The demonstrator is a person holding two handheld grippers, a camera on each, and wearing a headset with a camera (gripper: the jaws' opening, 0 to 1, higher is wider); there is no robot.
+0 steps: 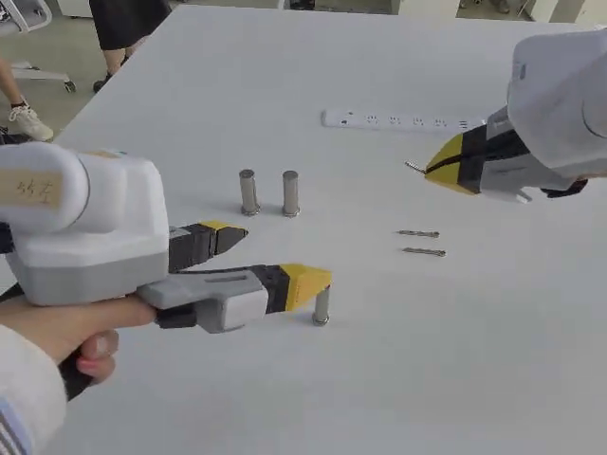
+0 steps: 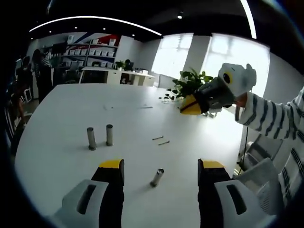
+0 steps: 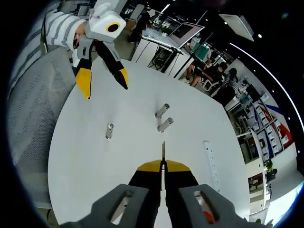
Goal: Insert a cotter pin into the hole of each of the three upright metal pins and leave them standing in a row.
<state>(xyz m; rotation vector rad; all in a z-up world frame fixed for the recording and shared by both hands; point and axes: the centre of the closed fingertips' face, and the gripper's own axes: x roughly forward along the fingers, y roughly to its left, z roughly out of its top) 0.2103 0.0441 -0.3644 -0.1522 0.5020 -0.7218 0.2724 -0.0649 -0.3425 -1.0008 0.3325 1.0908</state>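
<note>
Standing upright on the white table (image 1: 493, 360), the left-hand metal pin (image 1: 248, 191) and the right-hand metal pin (image 1: 290, 192) sit close together just above the middle of the head view. The third metal pin (image 1: 321, 308) stands apart from them, lower in the frame, with its top hidden behind a yellow tip of the left gripper (image 1: 280, 256). That gripper enters from the lower left with its jaws spread wide. In the left gripper view the third metal pin shows between them, clear of both. The right gripper (image 1: 430, 172), at the upper right, has its jaws pressed together on a cotter pin (image 1: 414, 167) that juts past the tips. The upper loose cotter pin (image 1: 418, 233) and the lower loose cotter pin (image 1: 424, 252) lie parallel, right of centre. A power strip (image 1: 398, 120) lies near the top.
</note>
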